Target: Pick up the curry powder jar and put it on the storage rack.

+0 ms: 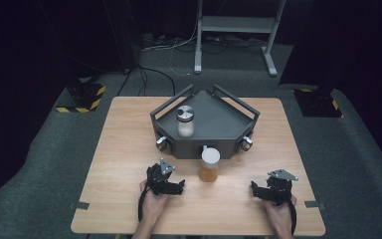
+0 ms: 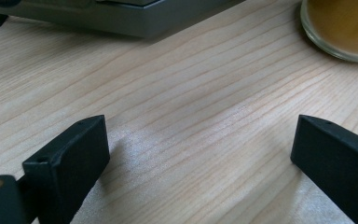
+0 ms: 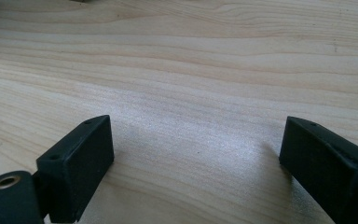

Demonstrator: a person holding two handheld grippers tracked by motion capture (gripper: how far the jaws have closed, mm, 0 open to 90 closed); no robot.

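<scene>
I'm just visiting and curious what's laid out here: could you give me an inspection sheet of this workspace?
Surface: light wooden table, bare between things.
Job's things: amber jar with pale lid upright on the table, just before the grey tray; shaker jar with metal lid upright inside the tray.
Clutter: nothing seen.
Grippers: left tongs and right tongs both open, holding nothing, low over the wood.
Cables: a black cable along each forearm; more on the floor behind.
Surroundings: grey carpet, metal stand, hazard-striped bases.
</scene>
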